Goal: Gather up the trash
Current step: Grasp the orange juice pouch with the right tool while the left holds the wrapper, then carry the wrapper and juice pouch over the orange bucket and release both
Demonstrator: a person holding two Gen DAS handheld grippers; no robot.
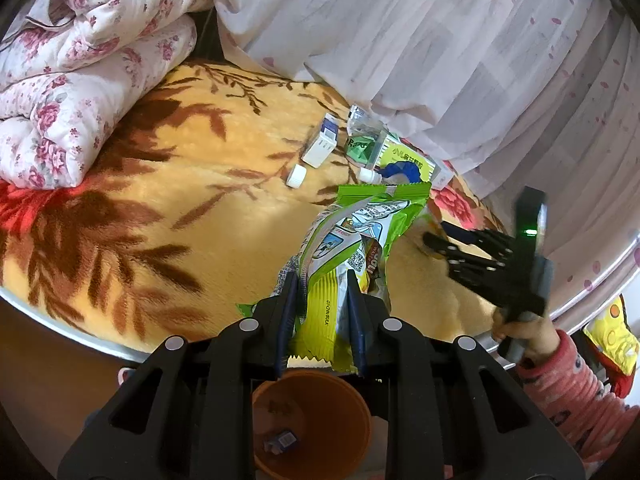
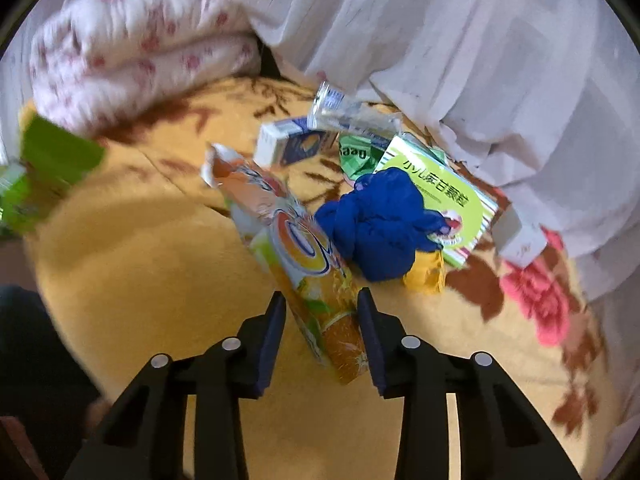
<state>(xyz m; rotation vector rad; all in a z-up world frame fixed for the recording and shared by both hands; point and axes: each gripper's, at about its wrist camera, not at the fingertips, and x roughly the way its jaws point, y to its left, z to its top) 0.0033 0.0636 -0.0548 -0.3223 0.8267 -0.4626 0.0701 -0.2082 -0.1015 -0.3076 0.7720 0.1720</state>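
Left gripper [image 1: 322, 294] clamps green crinkly snack wrapper [image 1: 352, 240]; right gripper [image 2: 322, 308] pinches orange foil packet [image 2: 304, 264], crumpled blue cloth [image 2: 376, 228] just beside it.

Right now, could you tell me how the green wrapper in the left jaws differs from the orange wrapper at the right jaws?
The green wrapper is green and white and hangs crumpled above the orange bin; the orange wrapper is orange, long and fairly flat, lying on the blanket. Both are snack packaging, each between blue-padded jaws.
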